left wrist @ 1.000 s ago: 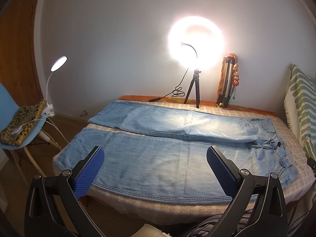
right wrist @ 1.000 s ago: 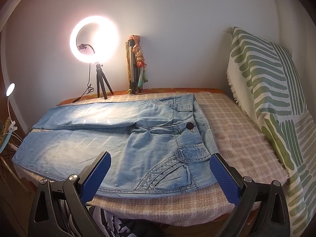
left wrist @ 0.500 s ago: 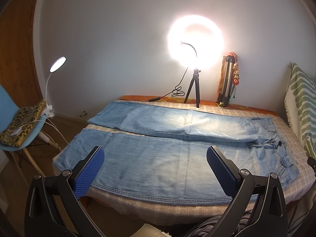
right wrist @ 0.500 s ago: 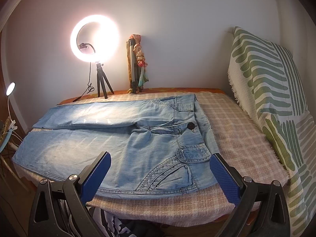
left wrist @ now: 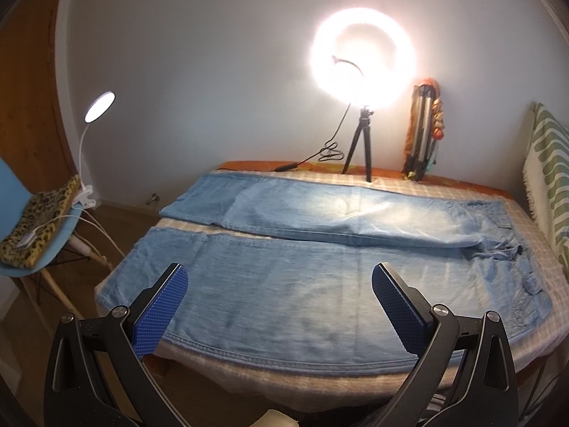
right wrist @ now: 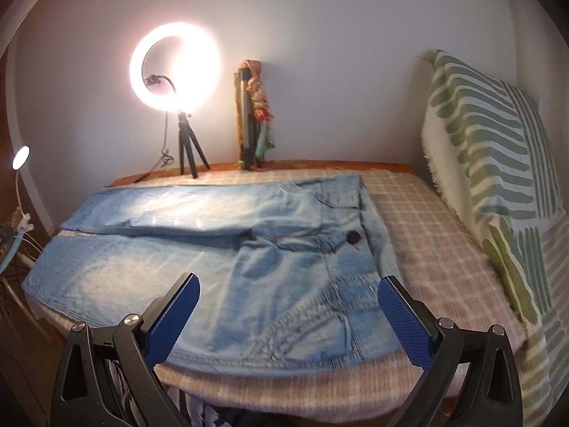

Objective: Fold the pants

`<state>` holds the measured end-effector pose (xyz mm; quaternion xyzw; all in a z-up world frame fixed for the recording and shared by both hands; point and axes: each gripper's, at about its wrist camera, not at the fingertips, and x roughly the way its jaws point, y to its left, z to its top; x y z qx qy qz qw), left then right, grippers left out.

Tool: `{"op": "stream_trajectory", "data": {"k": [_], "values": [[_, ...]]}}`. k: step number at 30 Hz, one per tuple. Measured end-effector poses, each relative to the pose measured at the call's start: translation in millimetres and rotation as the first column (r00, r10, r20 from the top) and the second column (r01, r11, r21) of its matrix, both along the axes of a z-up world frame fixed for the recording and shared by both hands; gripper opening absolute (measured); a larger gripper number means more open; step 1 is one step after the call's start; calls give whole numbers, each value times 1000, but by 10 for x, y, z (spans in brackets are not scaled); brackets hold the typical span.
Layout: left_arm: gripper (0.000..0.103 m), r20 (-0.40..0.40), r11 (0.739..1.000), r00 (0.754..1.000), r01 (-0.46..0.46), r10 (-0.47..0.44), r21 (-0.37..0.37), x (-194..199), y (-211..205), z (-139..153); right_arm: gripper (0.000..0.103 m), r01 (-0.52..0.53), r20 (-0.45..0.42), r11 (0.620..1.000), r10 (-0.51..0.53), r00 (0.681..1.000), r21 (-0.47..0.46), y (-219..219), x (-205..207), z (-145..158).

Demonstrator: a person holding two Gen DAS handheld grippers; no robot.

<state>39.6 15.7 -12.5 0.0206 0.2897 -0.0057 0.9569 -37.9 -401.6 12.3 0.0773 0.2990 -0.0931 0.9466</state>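
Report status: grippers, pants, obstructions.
Left gripper open, empty, short of the near leg. Right gripper open, empty, near the waist. Jeans flat on the bed, unfolded. Nothing in the way.

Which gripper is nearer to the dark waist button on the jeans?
Right. The right gripper hovers open over the waist end, with the button just ahead. The left gripper hovers open over the near leg, the button far off to its right.

No text, label, brand, number or sign can be read in either wrist view, neither on the things ahead of the tongs nor on the tongs themselves.
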Motion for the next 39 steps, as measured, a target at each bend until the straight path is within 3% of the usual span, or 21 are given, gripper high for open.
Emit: {"op": "stream_trajectory", "data": {"k": [3, 9, 17, 21, 25, 28, 34, 39], "values": [[103, -29, 1000, 1000, 12, -13, -18, 203, 125, -51, 102, -64, 3, 998, 64, 998, 0, -20, 182, 92], [103, -68, 999, 997, 27, -29, -27, 651, 354, -173, 102, -203, -23, 974, 202, 979, -102, 74, 782, 348], [98, -129, 1000, 991, 20, -18, 16, 1321, 512, -301, 102, -287, -7, 955, 288, 958, -78, 105, 1705, 417], [94, -159, 999, 986, 38, -38, 2, 1661, 567, -363, 102, -338, -42, 941, 337, 940, -24, 103, 2318, 305], [86, -198, 999, 979, 50, -48, 2, 2055, 580, -513, 89, -407, -113, 913, 402, 909, -23, 203, 2934, 99], [80, -244, 998, 968, 55, -57, -17, 2348, 594, -673, 77, -482, -170, 876, 474, 864, -6, 327, 3408, -124], [79, -288, 998, 956, 67, -64, 1, 2813, 572, -953, 72, -557, -224, 831, 543, 809, 4, 519, 4077, -549], [79, -328, 998, 943, 63, -55, 14, 3116, 569, -1216, 65, -629, -294, 777, 604, 741, 12, 735, 4602, -953]]}}
